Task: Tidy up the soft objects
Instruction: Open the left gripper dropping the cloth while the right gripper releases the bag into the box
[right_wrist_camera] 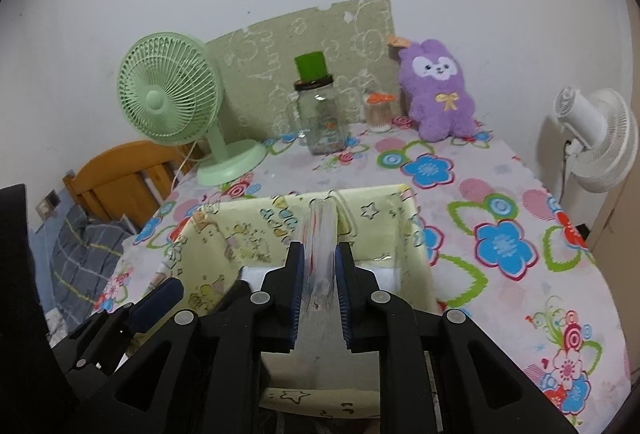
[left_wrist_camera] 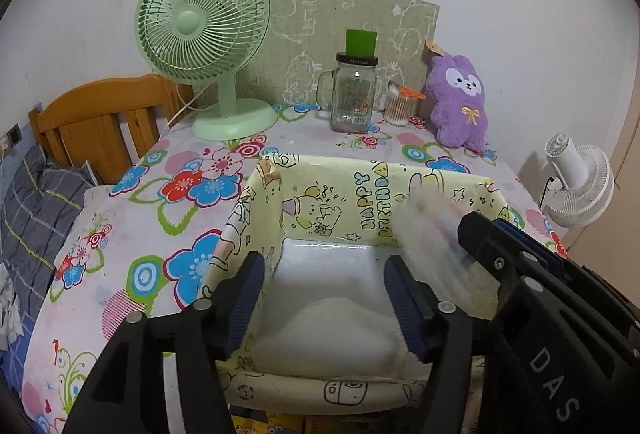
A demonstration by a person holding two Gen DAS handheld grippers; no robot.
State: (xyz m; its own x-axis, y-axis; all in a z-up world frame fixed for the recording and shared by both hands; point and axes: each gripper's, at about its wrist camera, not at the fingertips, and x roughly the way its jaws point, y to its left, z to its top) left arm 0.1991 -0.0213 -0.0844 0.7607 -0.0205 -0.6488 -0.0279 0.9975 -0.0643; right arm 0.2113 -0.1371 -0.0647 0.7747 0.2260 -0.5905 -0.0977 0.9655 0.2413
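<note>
Black left tongs (left_wrist_camera: 324, 298) stand spread at the bottom of the left wrist view, nothing between their blue pads, over a white soft bundle (left_wrist_camera: 324, 338) lying in the yellow cartoon-print box (left_wrist_camera: 376, 185) on the flowered tabletop (left_wrist_camera: 168, 218). Only the right wrist view shows the right tongs (right_wrist_camera: 319, 294) pinching a thin clear plastic-wrapped item (right_wrist_camera: 320, 234) above the box (in the left view it is just a blur at centre right). A purple plush toy (right_wrist_camera: 438, 89) sits at the upper right beside a glass jar (right_wrist_camera: 322, 121) and a green fan (right_wrist_camera: 168, 93).
</note>
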